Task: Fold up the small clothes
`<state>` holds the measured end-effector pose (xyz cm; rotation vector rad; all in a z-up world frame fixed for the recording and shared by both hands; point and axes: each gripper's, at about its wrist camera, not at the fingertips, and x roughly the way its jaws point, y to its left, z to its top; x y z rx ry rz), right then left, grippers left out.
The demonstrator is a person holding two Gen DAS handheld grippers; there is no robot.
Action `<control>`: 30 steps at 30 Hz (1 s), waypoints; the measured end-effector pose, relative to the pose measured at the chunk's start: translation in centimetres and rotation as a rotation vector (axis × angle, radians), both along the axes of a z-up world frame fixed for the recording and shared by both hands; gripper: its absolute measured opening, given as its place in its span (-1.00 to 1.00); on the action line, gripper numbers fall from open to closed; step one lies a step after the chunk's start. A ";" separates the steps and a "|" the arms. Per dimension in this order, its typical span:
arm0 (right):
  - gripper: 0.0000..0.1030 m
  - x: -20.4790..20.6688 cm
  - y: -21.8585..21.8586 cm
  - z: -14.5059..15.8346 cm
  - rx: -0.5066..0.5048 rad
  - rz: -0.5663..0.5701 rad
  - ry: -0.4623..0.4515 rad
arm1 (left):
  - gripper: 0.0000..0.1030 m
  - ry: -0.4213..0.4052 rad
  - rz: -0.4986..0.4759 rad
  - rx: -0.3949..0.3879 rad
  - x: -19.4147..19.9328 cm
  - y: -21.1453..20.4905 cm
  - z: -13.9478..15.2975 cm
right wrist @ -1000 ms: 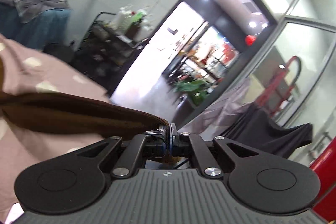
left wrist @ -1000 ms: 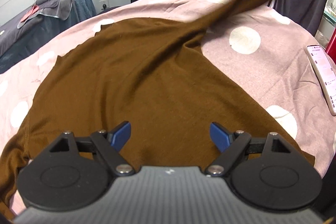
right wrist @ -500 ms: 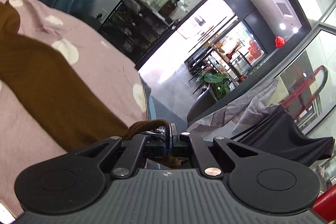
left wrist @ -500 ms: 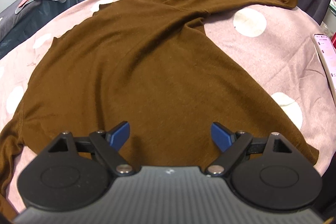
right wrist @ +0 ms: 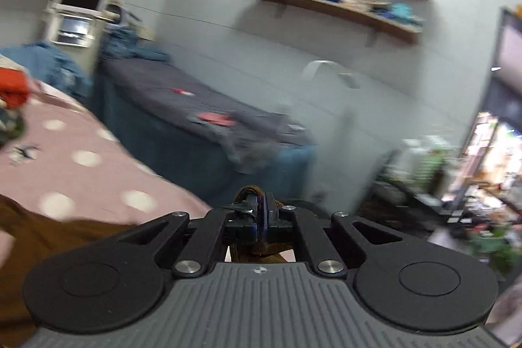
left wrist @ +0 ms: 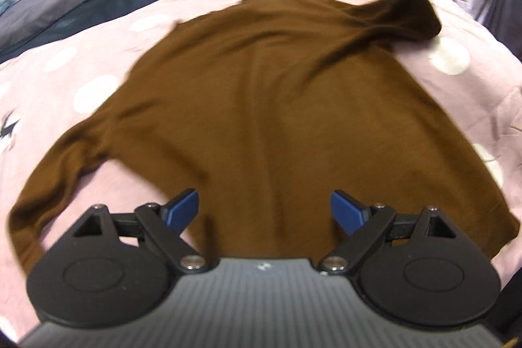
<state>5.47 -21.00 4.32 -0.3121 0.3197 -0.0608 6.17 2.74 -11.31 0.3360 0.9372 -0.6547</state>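
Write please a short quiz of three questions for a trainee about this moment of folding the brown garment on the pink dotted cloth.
1. True or false: the right gripper is shut on a sleeve of the brown knit garment.
2. Multiple choice: the blue-padded left gripper is A) clamped on the hem, B) opening above the garment with nothing pinched, C) holding a phone.
3. Fill in: the garment lies on a pink cloth with white ____.

Key: 1 true; 2 B; 3 dots.
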 end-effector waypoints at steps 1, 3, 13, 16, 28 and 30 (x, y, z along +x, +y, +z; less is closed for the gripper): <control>-0.95 1.1 1.8 -1.1 0.037 0.042 0.019 | 0.73 -0.007 0.019 0.010 0.0 0.9 0.1; -0.95 3.4 5.1 -3.6 0.118 0.115 0.085 | 0.76 -0.015 0.056 0.027 0.1 2.6 0.0; -0.09 5.4 9.7 -10.7 0.345 0.186 0.299 | 0.82 0.022 0.149 0.008 1.6 6.6 -0.5; 0.44 2.8 7.3 -9.6 0.301 0.071 0.234 | 0.88 0.003 0.152 -0.013 2.0 6.3 -0.2; 0.06 -1.9 -4.3 -15.7 0.311 -0.287 0.420 | 0.67 -0.024 0.183 -0.045 2.8 4.2 -0.1; 0.06 -2.5 -3.7 -15.8 0.315 -0.289 0.387 | 0.67 -0.039 0.210 -0.033 2.6 5.7 0.0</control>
